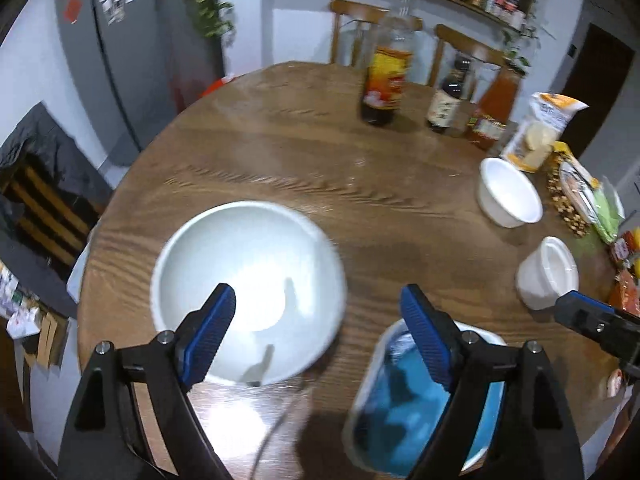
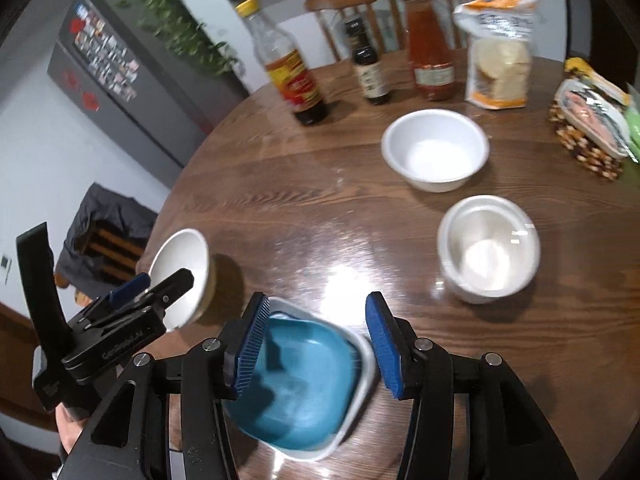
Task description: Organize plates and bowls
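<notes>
A large white bowl (image 1: pixel 248 292) sits on the round wooden table (image 1: pixel 280 140), just below and ahead of my left gripper (image 1: pixel 320 320), which is open with nothing between its blue pads. A blue square plate (image 2: pixel 300 380) lies nested in a white square plate (image 2: pixel 362 364) under my right gripper (image 2: pixel 316 340), which is open and clear of both. Two smaller white bowls (image 2: pixel 436 150) (image 2: pixel 488 248) stand farther right. In the right wrist view the left gripper (image 2: pixel 154 285) hovers at the large bowl (image 2: pixel 180 268).
Sauce bottles (image 2: pixel 298 76) (image 2: pixel 370 68) (image 2: pixel 430 52), a snack bag (image 2: pixel 498 60) and a basket of packets (image 2: pixel 588 128) line the far and right side of the table. Wooden chairs (image 2: pixel 352 4) stand behind. A grey fridge (image 1: pixel 116 60) is at the left.
</notes>
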Demonstrator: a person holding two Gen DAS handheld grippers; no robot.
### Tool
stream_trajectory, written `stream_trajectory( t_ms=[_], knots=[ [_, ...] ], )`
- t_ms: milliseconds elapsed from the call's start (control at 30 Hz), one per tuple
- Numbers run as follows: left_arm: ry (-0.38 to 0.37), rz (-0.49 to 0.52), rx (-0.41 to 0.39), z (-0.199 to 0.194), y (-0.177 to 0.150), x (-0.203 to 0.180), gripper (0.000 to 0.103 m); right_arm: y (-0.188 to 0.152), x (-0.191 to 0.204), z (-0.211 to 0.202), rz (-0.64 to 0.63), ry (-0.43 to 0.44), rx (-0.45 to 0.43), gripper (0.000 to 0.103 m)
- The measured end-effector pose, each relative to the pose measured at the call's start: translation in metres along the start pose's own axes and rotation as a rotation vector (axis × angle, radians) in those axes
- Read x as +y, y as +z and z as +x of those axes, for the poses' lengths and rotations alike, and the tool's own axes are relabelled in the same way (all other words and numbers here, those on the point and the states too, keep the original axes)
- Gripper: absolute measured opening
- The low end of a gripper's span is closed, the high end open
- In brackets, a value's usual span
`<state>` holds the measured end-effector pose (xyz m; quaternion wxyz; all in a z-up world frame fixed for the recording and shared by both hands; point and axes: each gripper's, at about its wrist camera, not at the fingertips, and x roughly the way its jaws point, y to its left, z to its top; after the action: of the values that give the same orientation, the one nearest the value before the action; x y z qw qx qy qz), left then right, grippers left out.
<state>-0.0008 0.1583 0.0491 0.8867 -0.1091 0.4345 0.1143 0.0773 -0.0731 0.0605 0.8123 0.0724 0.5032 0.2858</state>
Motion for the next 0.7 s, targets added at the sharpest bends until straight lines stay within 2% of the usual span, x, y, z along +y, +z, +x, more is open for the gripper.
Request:
stream_trajectory(
  t_ms=[367,700],
  knots=[
    [-0.094,0.100,-0.033,-0.007,0.015,-0.079,0.085,0.010,-0.052,-0.032,0.054,-0.045,-0.060,0.051],
    [-0.093,0.167,-0.034,0.004,0.030,-0.134,0.085,0.029,-0.088,-0.039,0.076,-0.092,-0.077,0.051]
  ],
)
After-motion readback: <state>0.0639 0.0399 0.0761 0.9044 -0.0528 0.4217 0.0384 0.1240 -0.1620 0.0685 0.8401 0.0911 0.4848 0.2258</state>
